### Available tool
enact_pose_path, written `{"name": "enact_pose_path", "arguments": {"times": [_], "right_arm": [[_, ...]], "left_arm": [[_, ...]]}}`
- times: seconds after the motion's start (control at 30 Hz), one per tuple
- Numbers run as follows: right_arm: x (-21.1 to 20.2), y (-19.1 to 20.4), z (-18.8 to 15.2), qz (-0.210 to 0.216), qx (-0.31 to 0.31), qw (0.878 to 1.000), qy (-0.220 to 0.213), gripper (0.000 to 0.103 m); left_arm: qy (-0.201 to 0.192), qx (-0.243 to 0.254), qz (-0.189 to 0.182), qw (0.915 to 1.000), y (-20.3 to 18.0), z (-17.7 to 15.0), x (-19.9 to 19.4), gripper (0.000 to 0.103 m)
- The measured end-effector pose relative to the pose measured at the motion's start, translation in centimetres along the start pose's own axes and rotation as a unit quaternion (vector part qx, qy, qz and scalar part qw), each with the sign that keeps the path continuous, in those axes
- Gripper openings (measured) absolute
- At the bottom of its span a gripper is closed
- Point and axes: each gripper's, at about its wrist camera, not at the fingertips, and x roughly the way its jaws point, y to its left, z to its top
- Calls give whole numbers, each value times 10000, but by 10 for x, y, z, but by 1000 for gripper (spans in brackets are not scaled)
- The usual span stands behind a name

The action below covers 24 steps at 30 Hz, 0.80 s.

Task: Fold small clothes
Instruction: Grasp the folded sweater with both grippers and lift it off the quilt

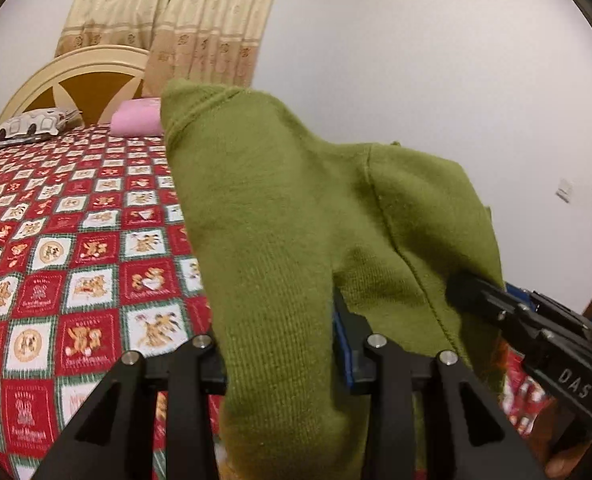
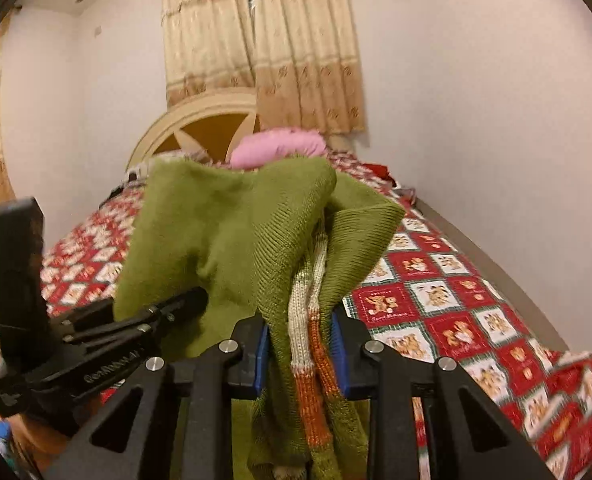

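A small green knit sweater [image 1: 288,216] with white and orange stripes [image 2: 307,320] hangs in the air above the bed. My left gripper [image 1: 284,344] is shut on the sweater's green fabric, which drapes over its fingers and hides the tips. My right gripper [image 2: 301,344] is shut on a bunched striped part of the same sweater [image 2: 232,232], between its blue pads [image 2: 260,354]. Each gripper shows in the other's view, the right one [image 1: 535,328] at the sweater's right side and the left one [image 2: 108,340] at its lower left.
A bed with a red, white and green checked bedspread [image 1: 56,248] lies below. A pink pillow [image 1: 136,118], a patterned pillow [image 1: 32,124] and a cream headboard [image 1: 76,76] stand at the far end. Beige curtains [image 2: 264,40] hang behind. A white wall [image 2: 495,120] runs along the bed's right side.
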Motion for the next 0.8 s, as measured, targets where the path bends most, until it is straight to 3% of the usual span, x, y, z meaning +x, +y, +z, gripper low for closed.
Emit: {"name": "enact_pose_path", "arguments": {"times": [0.2,0.43,0.8], "right_arm": [[-66,1,-11,-239,114,9991,-319,25],[-122,-5,-26,-712,229,9953,-616,25],[-151,-46,-44,-1281,305,9892,-652,25]], "left_arm": [[-61,193,-280,9994,-33,-9,-32,38],[-41,520,-573,9970,-75,-16,-34,38],[228,768,-719,9942,-133,-30,-14,38]]}}
